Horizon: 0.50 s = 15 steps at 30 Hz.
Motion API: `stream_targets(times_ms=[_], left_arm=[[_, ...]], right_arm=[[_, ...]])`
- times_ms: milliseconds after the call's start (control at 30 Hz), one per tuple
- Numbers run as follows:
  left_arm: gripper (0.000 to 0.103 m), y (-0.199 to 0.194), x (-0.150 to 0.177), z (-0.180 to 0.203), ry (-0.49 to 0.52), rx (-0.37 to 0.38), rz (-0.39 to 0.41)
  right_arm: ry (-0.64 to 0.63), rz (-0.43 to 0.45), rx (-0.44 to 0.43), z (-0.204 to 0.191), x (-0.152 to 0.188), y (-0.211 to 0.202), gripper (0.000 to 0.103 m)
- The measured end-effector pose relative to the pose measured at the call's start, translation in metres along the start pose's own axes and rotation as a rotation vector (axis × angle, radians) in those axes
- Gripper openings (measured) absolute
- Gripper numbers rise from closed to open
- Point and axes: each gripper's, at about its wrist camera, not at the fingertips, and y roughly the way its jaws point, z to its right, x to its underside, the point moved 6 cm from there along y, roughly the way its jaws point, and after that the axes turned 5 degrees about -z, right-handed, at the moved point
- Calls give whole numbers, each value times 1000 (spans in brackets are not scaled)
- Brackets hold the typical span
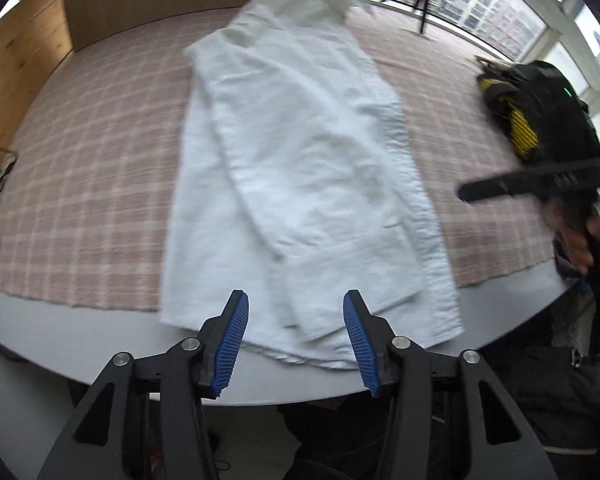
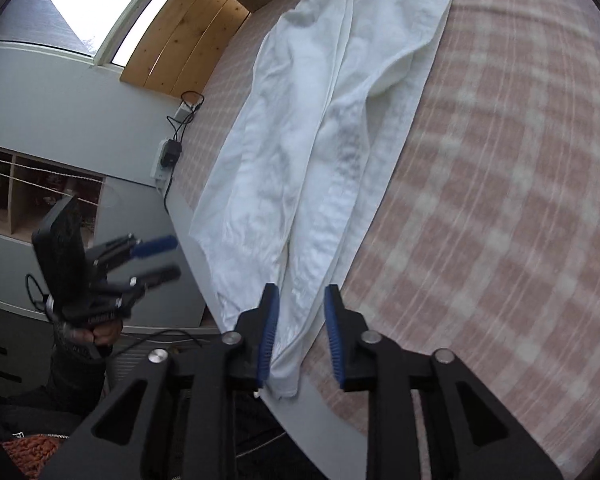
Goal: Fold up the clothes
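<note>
A white shirt [image 1: 300, 168] lay lengthwise on the pink checked cloth [image 1: 92, 184] that covered the desk [image 1: 100, 344], its sides folded inward into a long narrow strip, with the near hem hanging just over the cloth's edge onto the bare grey desk top. The left tool [image 1: 296, 336] hovered above that hem with its blue-padded fingers [image 1: 232, 344] apart and nothing between them. The right tool [image 2: 300, 336] was held near the shirt's near corner, its fingers likewise spread and gripping nothing. Seen from the right tool's camera, the left tool [image 2: 156, 260] was off the desk edge in a person's hand [image 2: 100, 334]. A black and yellow bag [image 1: 540, 120] sat at the cloth's far right.
</note>
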Motion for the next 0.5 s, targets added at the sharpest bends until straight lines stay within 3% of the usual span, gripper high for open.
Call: stream_targets(times_ms=[100, 200, 367, 500], left_arm=[[47, 16, 1, -34, -67, -54, -17], [47, 25, 1, -47, -46, -40, -28], [48, 31, 3, -34, 87, 30, -46], [48, 39, 2, -15, 197, 76, -71]], right_arm=[[33, -2, -4, -6, 27, 21, 35], [54, 49, -6, -15, 46, 31, 33], [-50, 175, 205, -34, 82, 15, 31], [-40, 194, 263, -40, 84, 23, 31]])
